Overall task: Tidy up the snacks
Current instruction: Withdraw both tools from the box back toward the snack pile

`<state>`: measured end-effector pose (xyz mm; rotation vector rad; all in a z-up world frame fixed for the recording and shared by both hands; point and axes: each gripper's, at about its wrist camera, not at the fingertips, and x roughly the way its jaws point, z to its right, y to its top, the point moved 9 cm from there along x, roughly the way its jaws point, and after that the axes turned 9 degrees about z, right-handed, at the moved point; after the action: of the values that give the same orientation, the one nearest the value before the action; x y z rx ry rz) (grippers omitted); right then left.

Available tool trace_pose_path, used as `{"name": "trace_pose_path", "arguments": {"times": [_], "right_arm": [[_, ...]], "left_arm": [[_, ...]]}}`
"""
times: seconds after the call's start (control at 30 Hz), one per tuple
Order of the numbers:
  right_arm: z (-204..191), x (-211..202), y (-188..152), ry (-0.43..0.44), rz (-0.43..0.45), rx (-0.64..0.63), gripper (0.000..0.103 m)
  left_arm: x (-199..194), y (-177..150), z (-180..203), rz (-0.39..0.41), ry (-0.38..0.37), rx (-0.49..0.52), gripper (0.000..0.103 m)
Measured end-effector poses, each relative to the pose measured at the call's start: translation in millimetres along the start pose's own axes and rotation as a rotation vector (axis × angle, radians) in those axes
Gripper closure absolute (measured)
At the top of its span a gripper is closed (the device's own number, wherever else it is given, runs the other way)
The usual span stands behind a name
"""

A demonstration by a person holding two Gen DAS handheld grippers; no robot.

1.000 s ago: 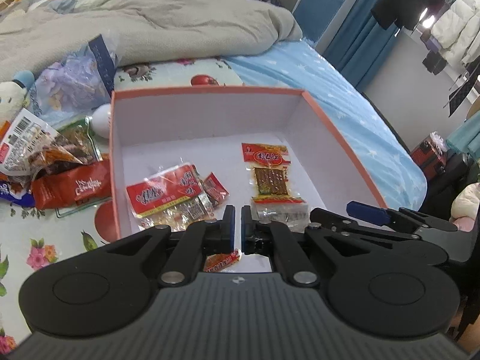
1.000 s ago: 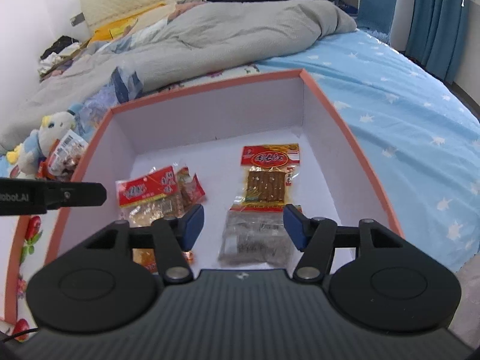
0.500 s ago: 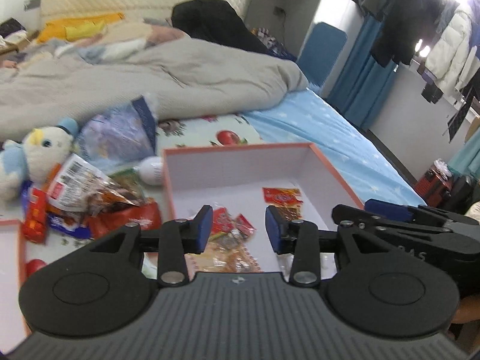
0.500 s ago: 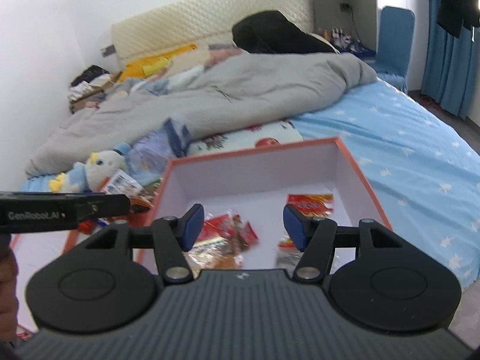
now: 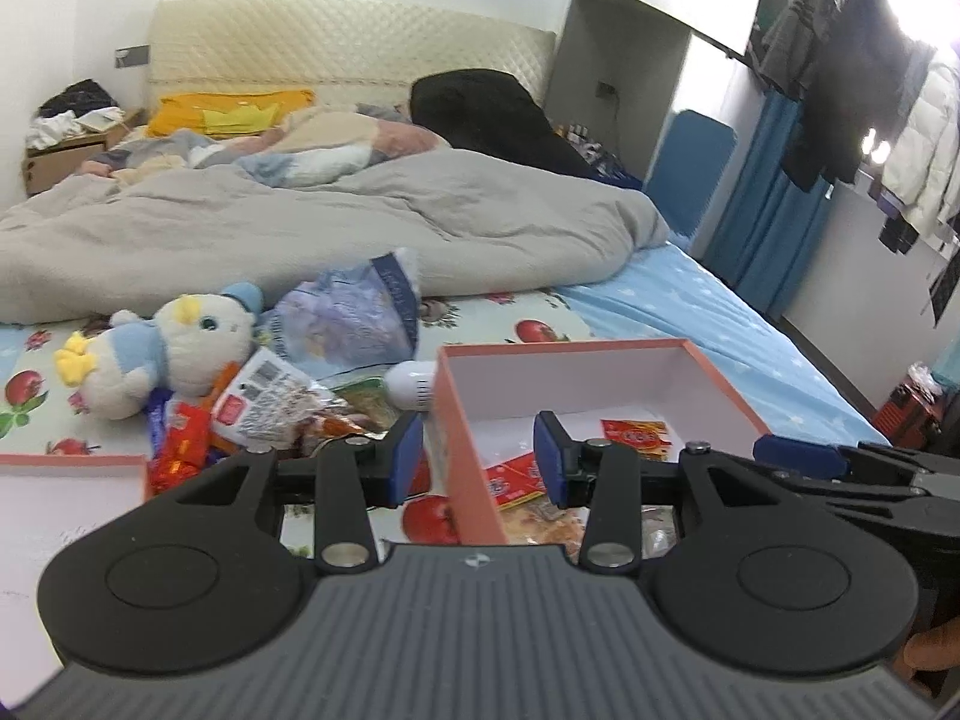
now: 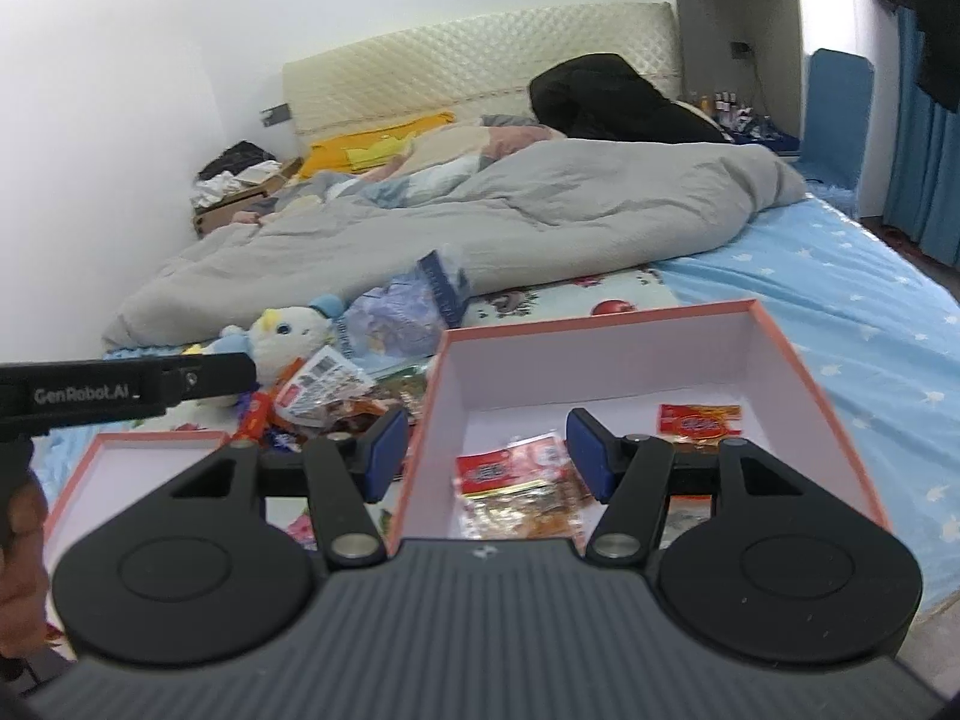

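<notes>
An orange-rimmed white box (image 5: 462,420) (image 6: 600,354) sits on the bed and holds several red snack packets (image 6: 510,471) (image 5: 636,437). A pile of loose snack packets (image 5: 258,408) (image 6: 324,390) lies to its left. My left gripper (image 5: 478,459) is open and empty, raised above the box's left wall. My right gripper (image 6: 484,450) is open and empty, raised over the box's near left part. The right gripper also shows at the right edge of the left wrist view (image 5: 840,468).
A second orange-rimmed box (image 5: 72,480) (image 6: 120,462) lies at the left. A plush duck (image 5: 162,348) (image 6: 282,336), a blue bag (image 5: 354,318) and a white bulb-like object (image 5: 411,384) lie behind the pile. A grey duvet (image 5: 300,222) covers the far bed.
My left gripper has opened, letting go of a small red packet in the box. Both grippers have lifted and drawn back from the box; the left one has shifted left.
</notes>
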<state>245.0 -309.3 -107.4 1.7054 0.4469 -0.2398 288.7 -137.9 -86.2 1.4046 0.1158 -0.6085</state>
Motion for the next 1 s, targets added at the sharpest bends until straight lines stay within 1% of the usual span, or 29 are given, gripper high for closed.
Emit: {"name": "trace_pose_path", "arguments": {"times": [0.1, 0.3, 0.4, 0.53, 0.67, 0.77, 0.87, 1.0], "right_arm": [[-9, 0, -7, 0.013, 0.001, 0.003, 0.042], [-27, -2, -18, 0.043, 0.014, 0.016, 0.042], [-38, -7, -25, 0.059, 0.019, 0.003, 0.042], [-46, -14, -41, 0.084, 0.010, 0.003, 0.042], [-54, -18, -65, 0.097, -0.028, -0.020, 0.042], [-60, -23, -78, 0.113, -0.049, -0.006, 0.042], [-65, -27, -86, 0.119, -0.058, -0.010, 0.042], [-71, -30, -92, 0.124, -0.058, -0.023, 0.042]], "left_arm": [[-10, -6, -13, 0.018, 0.023, -0.009, 0.057], [-23, -22, -35, 0.016, 0.062, -0.043, 0.057], [-27, -28, -44, 0.013, 0.079, -0.056, 0.057], [-37, -41, -54, 0.018, 0.109, -0.040, 0.056], [-44, -66, -57, -0.014, 0.126, -0.031, 0.056], [-47, -88, -63, -0.057, 0.120, -0.079, 0.056], [-50, -106, -71, -0.090, 0.142, -0.090, 0.053], [-53, -117, -81, -0.102, 0.173, -0.091, 0.050]]}}
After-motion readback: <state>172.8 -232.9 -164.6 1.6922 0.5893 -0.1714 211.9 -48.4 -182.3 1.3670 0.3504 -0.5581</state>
